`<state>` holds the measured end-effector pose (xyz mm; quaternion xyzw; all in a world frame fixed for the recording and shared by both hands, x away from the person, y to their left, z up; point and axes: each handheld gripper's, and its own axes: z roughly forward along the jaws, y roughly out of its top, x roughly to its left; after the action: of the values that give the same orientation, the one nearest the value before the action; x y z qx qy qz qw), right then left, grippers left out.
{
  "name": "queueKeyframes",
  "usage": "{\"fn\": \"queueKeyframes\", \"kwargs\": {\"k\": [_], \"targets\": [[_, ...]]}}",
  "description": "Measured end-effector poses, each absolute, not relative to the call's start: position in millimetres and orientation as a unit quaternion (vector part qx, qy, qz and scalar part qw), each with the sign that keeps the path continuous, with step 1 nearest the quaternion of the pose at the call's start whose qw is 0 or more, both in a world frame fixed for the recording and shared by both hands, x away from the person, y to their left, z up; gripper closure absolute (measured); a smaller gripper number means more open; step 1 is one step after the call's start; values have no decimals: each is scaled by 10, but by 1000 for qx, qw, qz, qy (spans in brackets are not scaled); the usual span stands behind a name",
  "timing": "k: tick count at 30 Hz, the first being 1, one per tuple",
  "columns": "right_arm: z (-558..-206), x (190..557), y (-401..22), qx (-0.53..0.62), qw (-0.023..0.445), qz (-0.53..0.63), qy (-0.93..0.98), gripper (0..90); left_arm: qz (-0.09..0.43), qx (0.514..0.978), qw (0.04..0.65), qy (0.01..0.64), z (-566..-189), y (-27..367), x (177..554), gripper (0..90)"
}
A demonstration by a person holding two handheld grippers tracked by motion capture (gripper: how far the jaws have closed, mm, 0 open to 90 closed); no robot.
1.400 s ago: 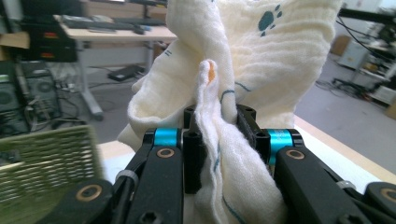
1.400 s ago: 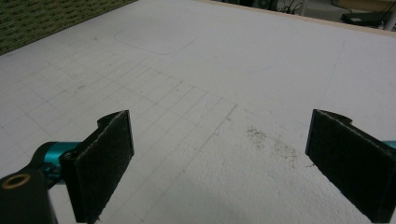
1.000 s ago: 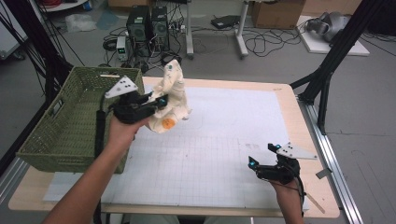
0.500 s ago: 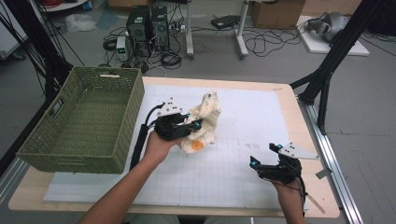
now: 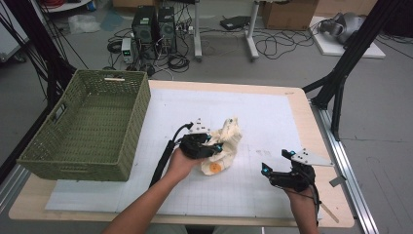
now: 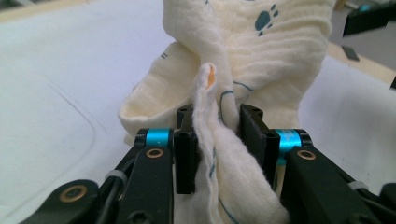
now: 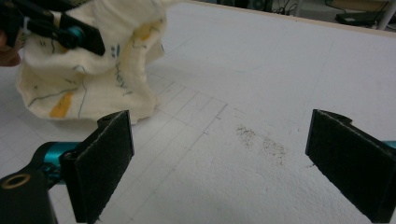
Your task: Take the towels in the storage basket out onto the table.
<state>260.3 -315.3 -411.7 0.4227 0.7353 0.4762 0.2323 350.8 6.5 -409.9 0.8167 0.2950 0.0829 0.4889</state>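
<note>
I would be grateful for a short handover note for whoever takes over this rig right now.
Left tool: jaws have just been opening, with a fold of the cream cloth between them; whether the pads press on it is unclear.
Right tool: open, empty, near the mat's right side.
Cloth sits bunched mid-mat; green basket stands at the left.
Done: cloth out of the basket, on the mat.
Left, probably: let go and spread it flat.

Open mat (image 5: 272, 112) btwn cloth (image 5: 225, 144) & right tool (image 5: 276, 163) (basket (image 5: 92, 126) far left)

no readable text, labels, brands or numbers on anything
</note>
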Motion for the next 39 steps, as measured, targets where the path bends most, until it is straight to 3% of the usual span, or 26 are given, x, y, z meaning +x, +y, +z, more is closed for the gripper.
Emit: {"fn": "queueKeyframes", "kwargs": {"k": [4, 5, 6, 8, 12, 18, 30, 39], "targets": [[-4119, 2603, -3156, 424, 233, 476, 735, 70, 79, 824, 472, 302, -4219, 25, 3515, 616], [-4120, 2604, -3156, 425, 233, 475, 735, 70, 74, 822, 473, 309, -4236, 18, 3519, 517], [-4120, 2604, -3156, 425, 233, 475, 735, 70, 76, 821, 471, 313, -4240, 14, 3522, 517], [-4124, 2608, -3160, 425, 233, 474, 735, 70, 91, 817, 472, 318, -4218, 27, 3521, 385], [-4126, 2609, -3167, 427, 233, 473, 735, 70, 110, 796, 490, 338, -4107, 176, 3542, 299], [-4128, 2610, -3159, 428, 233, 472, 735, 70, 124, 794, 488, 340, -4018, 425, 3487, 303], [-4152, 2635, -3153, 430, 235, 464, 738, 70, 149, 750, 541, 350, -4126, 987, 3155, 323], [-4161, 2633, -3144, 437, 242, 456, 737, 70, 164, 748, 544, 343, -4196, 1147, 3089, 326]]}}
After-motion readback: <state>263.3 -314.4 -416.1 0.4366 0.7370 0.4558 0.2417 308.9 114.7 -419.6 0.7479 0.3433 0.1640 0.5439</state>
